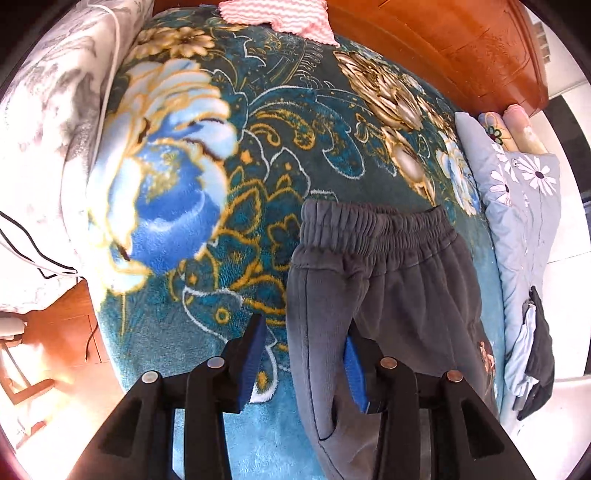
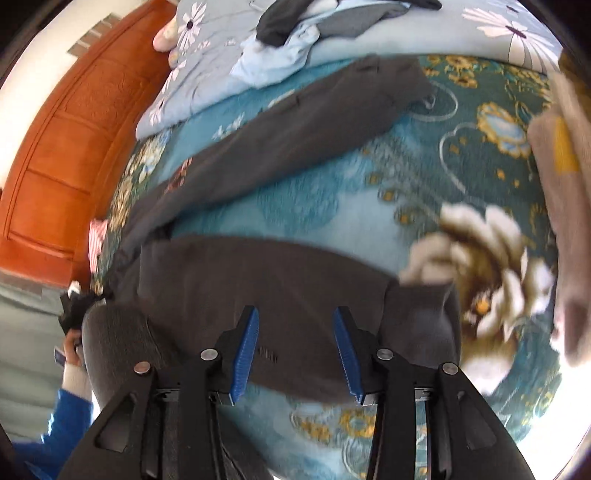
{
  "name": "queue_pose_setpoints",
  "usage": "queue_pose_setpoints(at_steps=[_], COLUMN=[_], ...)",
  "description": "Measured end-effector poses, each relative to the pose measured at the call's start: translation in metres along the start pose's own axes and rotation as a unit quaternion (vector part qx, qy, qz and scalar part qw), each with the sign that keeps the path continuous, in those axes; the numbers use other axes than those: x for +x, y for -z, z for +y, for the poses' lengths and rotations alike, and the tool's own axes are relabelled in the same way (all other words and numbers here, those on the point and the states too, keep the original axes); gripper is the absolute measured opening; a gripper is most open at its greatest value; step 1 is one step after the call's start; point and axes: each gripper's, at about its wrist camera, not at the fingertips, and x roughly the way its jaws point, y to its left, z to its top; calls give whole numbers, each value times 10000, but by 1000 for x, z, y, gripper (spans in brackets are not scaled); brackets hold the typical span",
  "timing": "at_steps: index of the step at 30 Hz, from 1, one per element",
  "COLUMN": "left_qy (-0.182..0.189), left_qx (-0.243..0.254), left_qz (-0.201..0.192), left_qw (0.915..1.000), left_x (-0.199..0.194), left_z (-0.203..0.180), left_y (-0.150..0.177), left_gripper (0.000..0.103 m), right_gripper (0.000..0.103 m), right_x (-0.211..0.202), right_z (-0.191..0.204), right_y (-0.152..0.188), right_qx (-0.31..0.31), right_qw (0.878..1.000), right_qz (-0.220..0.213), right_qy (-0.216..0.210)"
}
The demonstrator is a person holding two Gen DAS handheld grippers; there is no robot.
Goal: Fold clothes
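Note:
Dark grey sweatpants (image 1: 388, 280) lie on a teal flowered blanket (image 1: 236, 192), elastic waistband toward the far side. My left gripper (image 1: 304, 332) is open, its jaws straddling the left side seam of the pants near the hip. In the right wrist view the pants (image 2: 280, 147) show both legs spread apart on the blanket (image 2: 369, 206). My right gripper (image 2: 295, 317) is open just above the nearer leg (image 2: 266, 280), holding nothing.
A pink knit cloth (image 1: 280, 18) lies at the blanket's far edge by the wooden headboard (image 1: 454, 48). A light blue daisy quilt (image 1: 517, 206) carries loose clothes (image 2: 291, 40). A beige garment (image 2: 565, 206) hangs at right. A white patterned duvet (image 1: 48, 147) lies at left.

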Motion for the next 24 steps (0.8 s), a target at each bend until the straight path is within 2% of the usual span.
queue_pose_setpoints(at_steps=[2,4,6,7,8,9,10,14,16,17,18,21,24], left_qy=[-30,-52,-136,-173,-159,-115,-75,21,95,145,235,651,1041], left_qx=[142,226,332,384,392,354,312,306,276,241,147,-344,-648], left_qz=[74,60,11,-24,-42,-55,-74,-237,-297,-316,-303,-128,-37], left_qw=[9999,9997,9994,9991,9991,9993,9995,9992,9991,9991,9992,9972,9924], left_x=[6,8,8,8,8,7,5,-8,-16,-19,-22,-32,-45], left_z=[-4,-7,-9,-10,-10,-10,-10,-12,-10,-8,-6,-1,-14], left_y=[4,7,9,9,9,9,9,11,12,11,10,1,-11], left_gripper=[44,42,40,35,25,20,17,11,9,8,8,7,6], right_gripper=[54,54,54,55,58,60,60,59,34,18,10,7,7], right_x=[11,19,22,22,21,21,23,34,35,32,27,-15,-62], right_z=[-11,-32,-55,-65,-73,-80,-86,-101,-98,-94,-88,-67,-44], right_y=[33,56,69,72,74,75,76,75,71,67,61,29,-5], right_qx=[178,691,1284,1567,1797,1979,2149,2722,2811,2775,2669,2166,1611], right_qw=[9993,9968,9908,9859,9804,9746,9691,9513,9492,9505,9539,9564,9492], right_qz=[315,351,87,-116,-330,-552,-683,-835,-752,-739,-752,-1406,-2161], right_qy=[-95,-186,-426,-579,-735,-894,-996,-1180,-1196,-1184,-1153,-1366,-1623])
